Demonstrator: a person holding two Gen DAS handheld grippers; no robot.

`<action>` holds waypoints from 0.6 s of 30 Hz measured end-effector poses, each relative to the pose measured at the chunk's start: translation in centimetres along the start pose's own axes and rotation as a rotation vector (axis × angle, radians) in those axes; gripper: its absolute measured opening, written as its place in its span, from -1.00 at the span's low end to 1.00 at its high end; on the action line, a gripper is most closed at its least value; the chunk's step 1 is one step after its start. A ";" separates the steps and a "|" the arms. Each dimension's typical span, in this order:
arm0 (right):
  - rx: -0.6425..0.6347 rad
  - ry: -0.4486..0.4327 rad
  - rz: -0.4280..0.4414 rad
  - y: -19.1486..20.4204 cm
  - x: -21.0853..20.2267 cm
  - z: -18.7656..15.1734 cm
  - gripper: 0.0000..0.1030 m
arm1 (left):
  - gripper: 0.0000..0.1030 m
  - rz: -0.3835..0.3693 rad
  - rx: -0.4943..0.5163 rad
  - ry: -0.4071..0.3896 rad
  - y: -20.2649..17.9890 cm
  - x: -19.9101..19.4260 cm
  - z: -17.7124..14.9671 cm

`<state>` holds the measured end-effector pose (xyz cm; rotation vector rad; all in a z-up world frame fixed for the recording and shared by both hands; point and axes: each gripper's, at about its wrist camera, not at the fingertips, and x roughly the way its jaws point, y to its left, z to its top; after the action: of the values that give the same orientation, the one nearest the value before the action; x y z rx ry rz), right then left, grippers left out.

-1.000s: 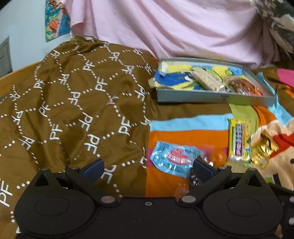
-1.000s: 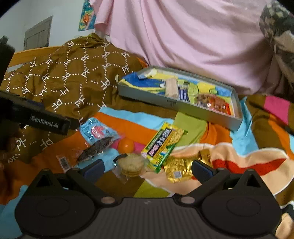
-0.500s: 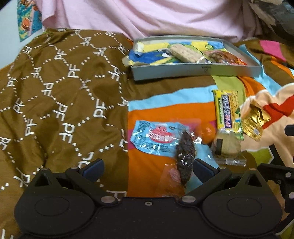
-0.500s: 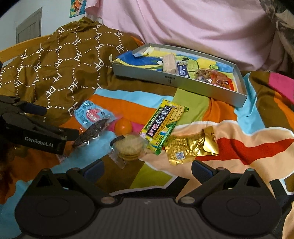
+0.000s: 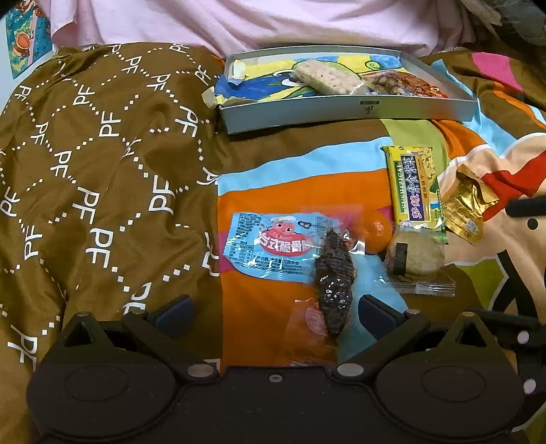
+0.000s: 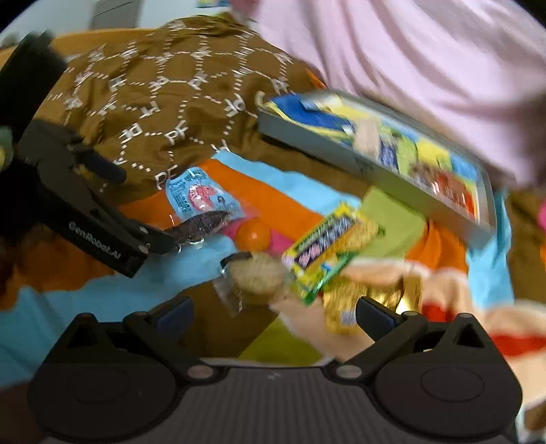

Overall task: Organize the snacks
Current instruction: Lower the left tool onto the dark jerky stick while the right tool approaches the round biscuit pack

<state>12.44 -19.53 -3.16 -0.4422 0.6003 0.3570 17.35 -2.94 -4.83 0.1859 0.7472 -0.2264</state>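
Note:
My left gripper (image 5: 274, 309) is open low over the colourful blanket. A dark snack in clear wrap (image 5: 334, 283) lies between its fingers, close to the right one. Beyond sit a blue packet (image 5: 276, 244), an orange ball (image 5: 375, 230), a round cookie pack (image 5: 414, 256), a yellow-green bar (image 5: 414, 189) and a gold packet (image 5: 464, 208). A grey tray (image 5: 348, 109) at the back holds a few snacks. My right gripper (image 6: 274, 314) is open, in a blurred view, just short of the cookie pack (image 6: 257, 273) and gold packet (image 6: 344, 307).
A brown "PF" blanket (image 5: 102, 170) covers the left side. Pink cloth (image 5: 273, 20) rises behind the tray. In the right wrist view the left gripper's finger (image 6: 157, 240) reaches in from the left, touching the dark snack (image 6: 201, 223).
My left gripper moved right and forward until the dark snack came between its fingers. My right gripper swung and tilted, closing in on the cookie and gold packets; its view is blurred.

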 end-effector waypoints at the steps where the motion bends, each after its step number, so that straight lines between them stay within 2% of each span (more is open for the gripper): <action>1: -0.023 -0.013 0.002 0.0 0.2 0.1 1.00 | 0.98 -0.001 -0.001 0.002 0.0 0.1 0.0; 4: -0.036 -0.036 0.022 -0.5 1.0 0.1 1.00 | 0.98 -0.012 0.006 0.005 0.0 0.3 0.1; 9: 0.049 -0.060 0.118 -1.8 2.0 0.1 0.99 | 0.98 -0.038 0.021 0.020 -0.4 0.9 0.4; 18: -0.065 -0.054 0.170 -1.4 3.7 -0.3 0.95 | 0.95 -0.064 0.020 0.041 -0.5 1.8 0.9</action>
<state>15.71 -20.15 -5.22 -0.4439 0.5759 0.5499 19.09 -3.87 -5.53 0.1862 0.7921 -0.2916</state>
